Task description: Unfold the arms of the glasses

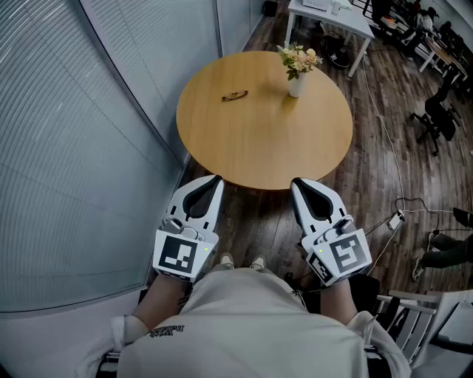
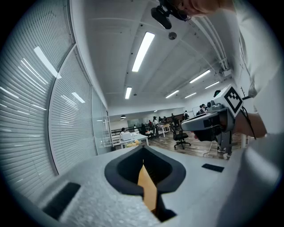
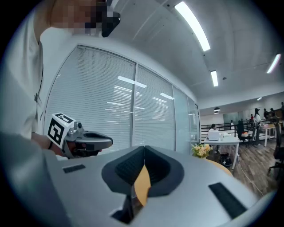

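Head view puts the glasses point(image 1: 235, 95) on the far left part of the round wooden table point(image 1: 251, 148), alone there, with a white vase of flowers point(image 1: 298, 74) standing well apart to their right. The left gripper point(image 1: 215, 181) and the right gripper point(image 1: 298, 183) are held side by side at the table's near edge, far from the glasses, each with its jaws clenched together on nothing.

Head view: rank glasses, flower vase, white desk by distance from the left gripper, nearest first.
1. glasses, far left of the table, nearest the left gripper.
2. flower vase, table's far right.
3. white desk, beyond the table.
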Motion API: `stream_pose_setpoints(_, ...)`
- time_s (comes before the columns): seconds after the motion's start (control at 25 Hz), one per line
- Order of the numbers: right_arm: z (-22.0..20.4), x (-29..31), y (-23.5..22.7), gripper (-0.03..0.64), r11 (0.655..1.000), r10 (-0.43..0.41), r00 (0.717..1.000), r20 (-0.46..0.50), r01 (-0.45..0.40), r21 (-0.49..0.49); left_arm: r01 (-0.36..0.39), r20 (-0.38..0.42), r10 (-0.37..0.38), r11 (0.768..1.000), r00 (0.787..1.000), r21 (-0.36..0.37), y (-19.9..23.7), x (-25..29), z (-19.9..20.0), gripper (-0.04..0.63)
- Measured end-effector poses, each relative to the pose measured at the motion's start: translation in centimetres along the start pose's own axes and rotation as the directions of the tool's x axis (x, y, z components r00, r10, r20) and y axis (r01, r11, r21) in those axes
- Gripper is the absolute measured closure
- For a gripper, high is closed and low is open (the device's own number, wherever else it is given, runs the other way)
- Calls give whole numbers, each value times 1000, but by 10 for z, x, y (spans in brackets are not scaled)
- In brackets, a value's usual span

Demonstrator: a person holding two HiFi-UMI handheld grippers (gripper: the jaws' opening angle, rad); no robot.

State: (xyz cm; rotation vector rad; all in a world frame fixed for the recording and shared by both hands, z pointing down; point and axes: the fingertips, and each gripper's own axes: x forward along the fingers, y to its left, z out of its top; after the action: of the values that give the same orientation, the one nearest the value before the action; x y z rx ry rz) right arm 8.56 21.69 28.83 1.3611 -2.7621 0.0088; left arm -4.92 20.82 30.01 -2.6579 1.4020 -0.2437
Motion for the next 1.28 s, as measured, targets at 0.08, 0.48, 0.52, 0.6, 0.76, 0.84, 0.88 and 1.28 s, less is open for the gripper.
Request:
stream_pose_setpoints(0.08, 0, 2, 3, 586, 1000, -2, 1000, 1, 2, 1, 5, 5, -5, 1000, 1000, -6, 1, -2, -1, 572)
stream_pose_setpoints(0.48, -3, -2, 0, 586, 999, -20, 1000, 11, 20, 27, 14, 0, -14, 1000, 1000, 12, 0, -1, -3, 572)
stream_pose_setpoints(0.52, -4, -3, -1, 586, 999, -19, 1000, 12, 19, 29, 14, 0, -14, 1000, 1000, 11, -1, -1, -5, 572)
stream_pose_setpoints(0.6, -5, -6, -3, 586, 999, -15, 1000, 15, 14, 32, 16, -4, -16, 1000, 1000, 18, -5, -1, -11, 572)
stream_pose_setpoints(0.76, -11, -10, -7, 586, 999, 2, 1000, 16, -3, 38, 3, -21, -2, 1000, 1000, 9, -14, 0, -15, 572)
stream_pose_setpoints(0.84, -14, -12, -9, 586, 999, 13, 1000, 13, -13, 37, -2, -27, 2, 1000, 1000, 7, -18, 2, -16, 572)
stream_pose_setpoints(0.88, -15, -13, -10, 586, 999, 17, 1000, 12, -17, 37, 0, -31, 0, 1000, 1000, 12, -20, 3, -17, 572)
stream_pose_setpoints(1.28, -25, -29, -32, 586, 997, 49, 998, 26, -51, 56, -8, -56, 9, 1000, 998, 26, -47, 22, -18, 572)
